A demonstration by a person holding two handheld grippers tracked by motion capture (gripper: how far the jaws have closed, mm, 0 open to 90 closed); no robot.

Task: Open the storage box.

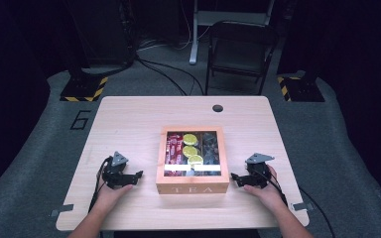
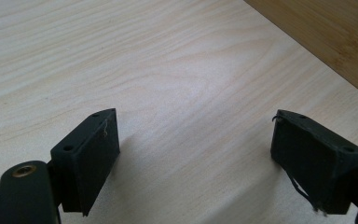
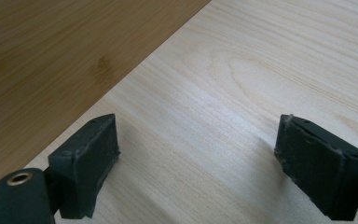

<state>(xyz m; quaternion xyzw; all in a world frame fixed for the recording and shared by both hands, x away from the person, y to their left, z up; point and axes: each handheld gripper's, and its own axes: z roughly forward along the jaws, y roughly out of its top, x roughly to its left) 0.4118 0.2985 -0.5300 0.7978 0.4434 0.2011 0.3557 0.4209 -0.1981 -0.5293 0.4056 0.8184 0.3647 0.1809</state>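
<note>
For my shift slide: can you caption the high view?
Open left tongs and right tongs rest on the table either side of a closed, glass-lidded wooden tea box.

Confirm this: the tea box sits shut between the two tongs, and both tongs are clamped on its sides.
Wrong on the grip. The high view shows the left tongs and right tongs on the table beside the tea box, apart from it, jaws open and empty. The box does sit shut between them.

Setting: a lab or recording studio. Dark surround, grey carpet floor (image 1: 39, 148) marked with a taped "6" (image 1: 81, 120). Stand bases with yellow-black hazard tape (image 1: 84, 89), loose cables (image 1: 163, 74), folding chair (image 1: 240, 49) behind the pale wooden bench (image 1: 129, 119).
</note>
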